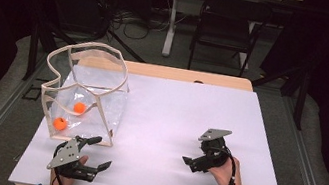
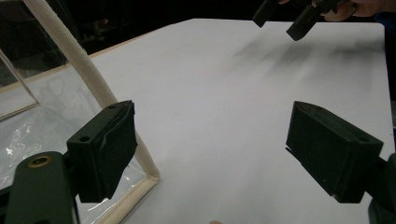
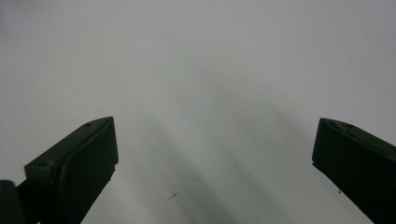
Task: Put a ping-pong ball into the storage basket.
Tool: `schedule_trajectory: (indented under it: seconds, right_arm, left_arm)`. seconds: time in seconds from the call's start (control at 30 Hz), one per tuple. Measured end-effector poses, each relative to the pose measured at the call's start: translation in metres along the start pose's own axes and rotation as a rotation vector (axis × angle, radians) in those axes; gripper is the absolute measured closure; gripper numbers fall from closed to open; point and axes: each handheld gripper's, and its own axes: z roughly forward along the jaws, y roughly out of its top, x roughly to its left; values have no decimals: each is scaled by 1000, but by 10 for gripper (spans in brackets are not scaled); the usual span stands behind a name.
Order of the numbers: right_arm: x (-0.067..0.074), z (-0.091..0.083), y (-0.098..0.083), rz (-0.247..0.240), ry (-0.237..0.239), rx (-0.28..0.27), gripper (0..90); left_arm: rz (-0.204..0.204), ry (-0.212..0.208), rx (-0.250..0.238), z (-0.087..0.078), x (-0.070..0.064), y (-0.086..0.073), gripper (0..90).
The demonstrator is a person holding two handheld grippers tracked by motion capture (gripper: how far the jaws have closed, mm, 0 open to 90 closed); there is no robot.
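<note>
Clear plastic bag (image 1: pixel 99 107) on a cream wire-like frame (image 1: pixel 89 49) sits at left centre of the high view, on the white table (image 1: pixel 183 121). Two orange balls (image 1: pixel 70 115) lie inside it, low left, one just above the other.

Left gripper (image 1: pixel 94 154) at bottom left of the high view, jaws spread wide, holding nothing, just beside the bag's near corner. In the left gripper view the frame corner (image 2: pixel 152 177) sits right next to the left-hand jaw, not between the two.

Right gripper (image 1: pixel 190 161) lower right of centre, well apart from the bag, also spread and empty; its own view has bare table between the jaws.

Handling, my read: bag film is thin, soft, slippery, likely crumples if pinched. Whole thing looks light, so it may slide or tip when pushed. Frame looks like the stiff part, so grab an edge bar or that near corner, not the film. Balls look light and will roll if the bag tilts.
</note>
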Motion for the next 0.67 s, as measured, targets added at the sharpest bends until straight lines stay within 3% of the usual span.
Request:
schedule_trajectory:
  seconds: [0.67]
  right_arm:
    - [5,-5,-27,22,-47,-31,0]
  left_arm:
    - [2,-3,3,1,0,0,161]
